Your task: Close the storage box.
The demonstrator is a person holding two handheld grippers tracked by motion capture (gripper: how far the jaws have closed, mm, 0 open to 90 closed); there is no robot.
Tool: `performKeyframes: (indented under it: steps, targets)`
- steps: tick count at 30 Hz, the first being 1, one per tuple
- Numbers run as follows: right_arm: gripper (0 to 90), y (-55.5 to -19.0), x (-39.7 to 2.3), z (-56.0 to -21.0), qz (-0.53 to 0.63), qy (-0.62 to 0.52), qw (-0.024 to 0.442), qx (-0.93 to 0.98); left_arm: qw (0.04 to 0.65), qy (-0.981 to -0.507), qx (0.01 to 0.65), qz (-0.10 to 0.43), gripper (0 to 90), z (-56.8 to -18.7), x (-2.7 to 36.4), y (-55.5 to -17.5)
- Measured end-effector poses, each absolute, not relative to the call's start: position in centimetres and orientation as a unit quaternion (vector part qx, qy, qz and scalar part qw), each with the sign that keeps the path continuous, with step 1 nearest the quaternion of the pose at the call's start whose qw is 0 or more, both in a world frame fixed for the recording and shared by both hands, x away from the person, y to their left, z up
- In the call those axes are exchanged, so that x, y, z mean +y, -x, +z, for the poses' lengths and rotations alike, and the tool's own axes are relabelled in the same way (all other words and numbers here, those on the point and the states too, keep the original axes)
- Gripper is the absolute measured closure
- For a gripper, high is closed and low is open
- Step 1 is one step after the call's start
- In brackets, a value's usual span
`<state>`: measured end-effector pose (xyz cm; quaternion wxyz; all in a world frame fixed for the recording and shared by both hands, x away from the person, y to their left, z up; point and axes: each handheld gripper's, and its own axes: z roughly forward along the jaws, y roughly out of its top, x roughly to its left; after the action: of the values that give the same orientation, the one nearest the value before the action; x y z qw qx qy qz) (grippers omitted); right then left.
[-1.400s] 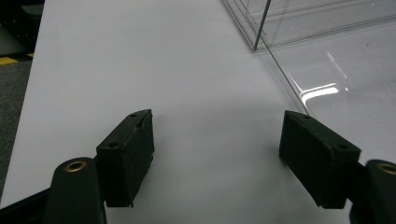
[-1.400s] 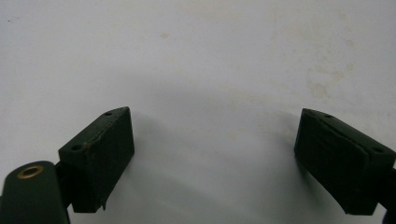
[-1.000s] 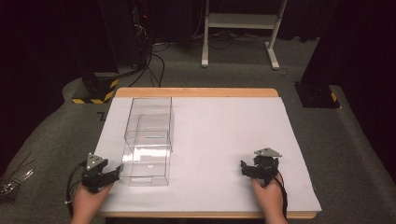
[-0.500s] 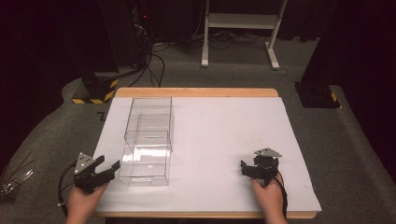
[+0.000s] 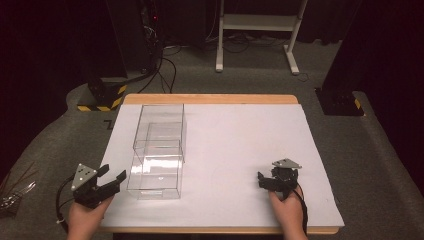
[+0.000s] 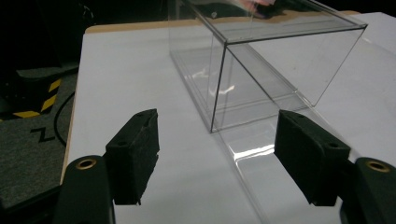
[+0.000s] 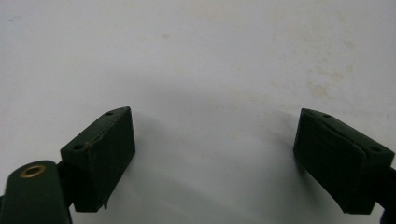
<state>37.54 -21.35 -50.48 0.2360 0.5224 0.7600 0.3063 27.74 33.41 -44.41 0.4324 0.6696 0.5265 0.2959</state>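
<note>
In the high view our left hand (image 5: 82, 217) sits in the lower left of the frame, gripping the left gripper (image 5: 114, 181), whose jaws point toward the right and slightly up the frame and stand apart with nothing between them. In the left gripper view the two black jaws rise from the bottom corners, well separated. Our right hand (image 5: 287, 210) comes in at the lower right, carrying the right gripper (image 5: 262, 180) with its jaws aimed left; the right gripper view shows them spread wide and empty.
</note>
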Motion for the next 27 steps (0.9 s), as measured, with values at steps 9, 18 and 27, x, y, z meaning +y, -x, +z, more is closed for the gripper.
performKeyframes:
  steps: [9, 18, 27]
  targets:
    - [12.6, -37.5, -21.3, -50.5, 0.306, -0.523, 0.236, 0.76, 0.443, -0.675, 0.511, 0.296, 30.6, -43.5, 32.9, -27.3]
    - [12.8, -37.5, -21.4, -50.5, 0.306, -0.521, 0.236, 0.761, 0.436, -0.685, 0.504, 0.294, 29.0, -42.3, 32.0, -27.4]
    - [13.0, -37.5, -21.3, -50.5, 0.306, -0.522, 0.236, 0.76, 0.446, -0.688, 0.5, 0.28, 26.3, -42.6, 30.7, -26.5]
